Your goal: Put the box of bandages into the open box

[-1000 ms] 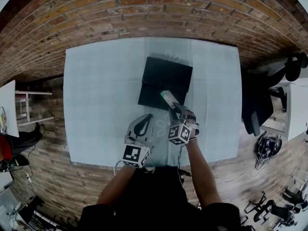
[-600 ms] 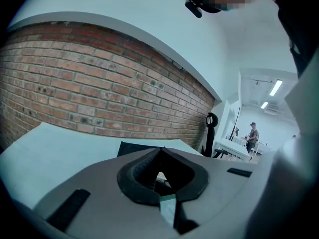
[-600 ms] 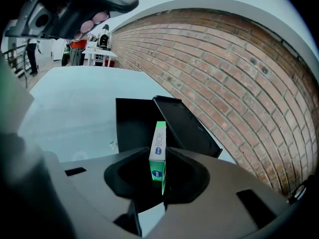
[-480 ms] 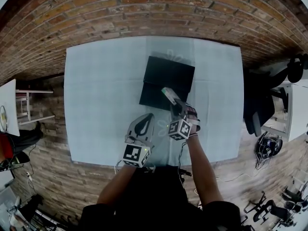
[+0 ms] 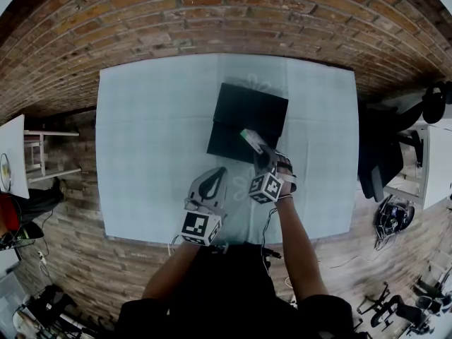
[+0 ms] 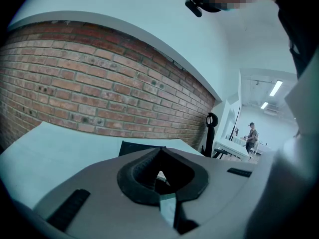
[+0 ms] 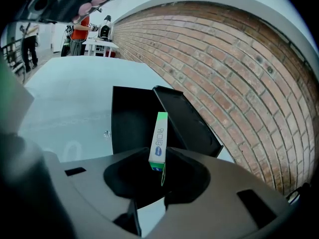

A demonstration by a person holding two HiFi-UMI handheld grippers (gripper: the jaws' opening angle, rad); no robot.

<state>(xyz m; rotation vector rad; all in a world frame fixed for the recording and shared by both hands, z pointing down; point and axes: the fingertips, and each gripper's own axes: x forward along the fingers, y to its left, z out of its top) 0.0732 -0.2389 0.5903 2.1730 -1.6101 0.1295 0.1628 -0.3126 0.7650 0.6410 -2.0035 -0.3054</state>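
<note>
1. R claw (image 7: 160, 176) is clamping the bandage box (image 7: 158, 141) by its lower end. The box is sticking up out of the jaws, narrow green-and-white face twd the camera.
2. In the head view the R claw (image 5: 258, 157) is holding the bandage box (image 5: 251, 138) in the air over the near right part of the black open box (image 5: 244, 115). It's not inside yet.
3. L claw (image 6: 160, 183) is sitting w/ jaws together, nothing betw them. In the head view the L claw (image 5: 212, 182) is hanging over the near part of the desk (image 5: 141, 133), beside the R one and short of the open box.
4. Risk: the grip is taking only one short end, so most of the bandage box is unsupported. A quick tilt could be pivoting it in the jaws or slipping it out.
5. Risk: it's hovering close to the open box's near rim. Letting go here would prob. be catching that rim and tipping the bandage box onto the desk, so it needs carrying further in first.
6. Risk: the lid (image 7: 187, 118) is leaning up on the right in the R gripper view. A sideways swing could be knocking it.
7. Around: brick wall (image 7: 239, 59) behind the desk, black chair (image 5: 374, 154) off to the right, people far off. Nothing is blocking the way betw bandage box and open box.
</note>
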